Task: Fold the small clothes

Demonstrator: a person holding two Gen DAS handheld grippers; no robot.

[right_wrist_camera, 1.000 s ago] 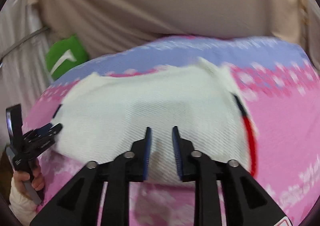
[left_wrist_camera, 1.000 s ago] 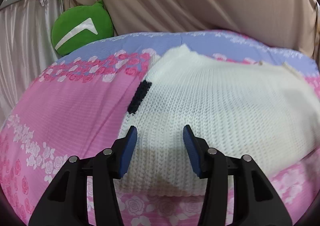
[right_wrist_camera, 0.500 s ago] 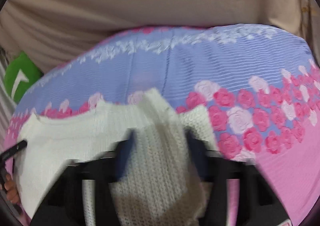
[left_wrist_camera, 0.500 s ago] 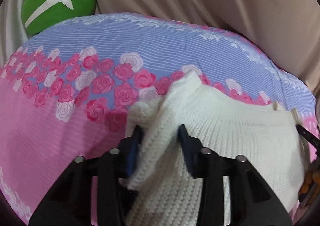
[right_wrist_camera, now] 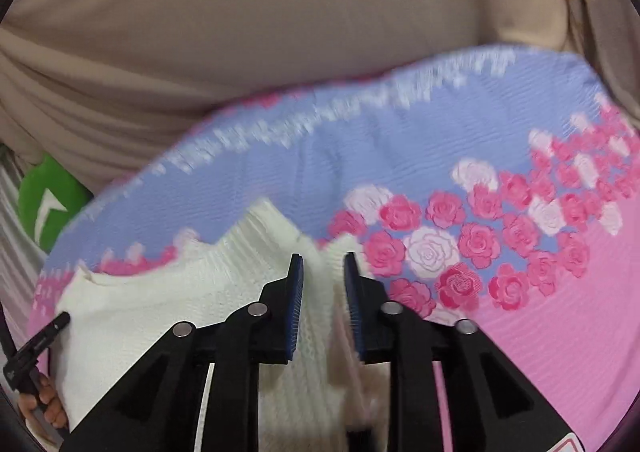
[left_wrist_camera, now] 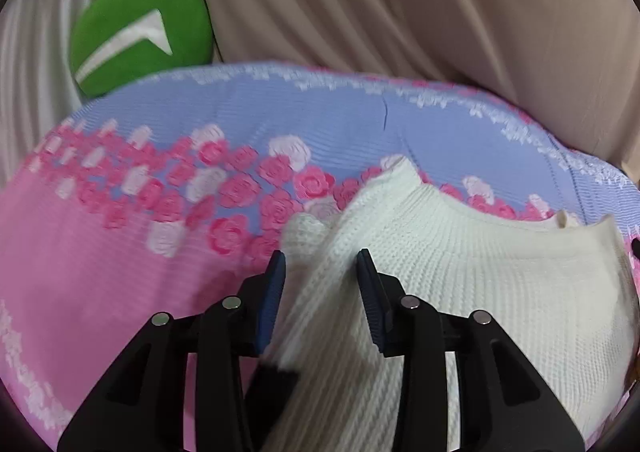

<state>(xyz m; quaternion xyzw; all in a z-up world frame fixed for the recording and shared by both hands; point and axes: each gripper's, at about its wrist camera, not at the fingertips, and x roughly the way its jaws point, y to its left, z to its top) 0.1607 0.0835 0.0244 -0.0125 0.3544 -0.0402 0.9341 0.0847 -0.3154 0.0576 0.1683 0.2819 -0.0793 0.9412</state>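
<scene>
A small cream knitted sweater [left_wrist_camera: 480,272] lies folded on the pink and blue flowered bed cover [left_wrist_camera: 120,260]. My left gripper [left_wrist_camera: 320,268] stands open over the sweater's left edge, with a fold of knit between its blue pads. The sweater also shows in the right wrist view [right_wrist_camera: 160,312]. My right gripper [right_wrist_camera: 322,268] is open by a narrow gap over the sweater's right edge, with knit lying between its pads. The left gripper's tip [right_wrist_camera: 40,340] shows at the sweater's far left in the right wrist view.
A green round cushion [left_wrist_camera: 140,36] sits at the back left, also in the right wrist view [right_wrist_camera: 48,204]. Beige draped cloth [left_wrist_camera: 400,4] rises behind the bed. The flowered cover [right_wrist_camera: 560,312] spreads right of the sweater.
Both grippers carried the near edge of the sweater forward toward the far edge, folding it over. Their jaws have now widened and the knit lies loose between them.
</scene>
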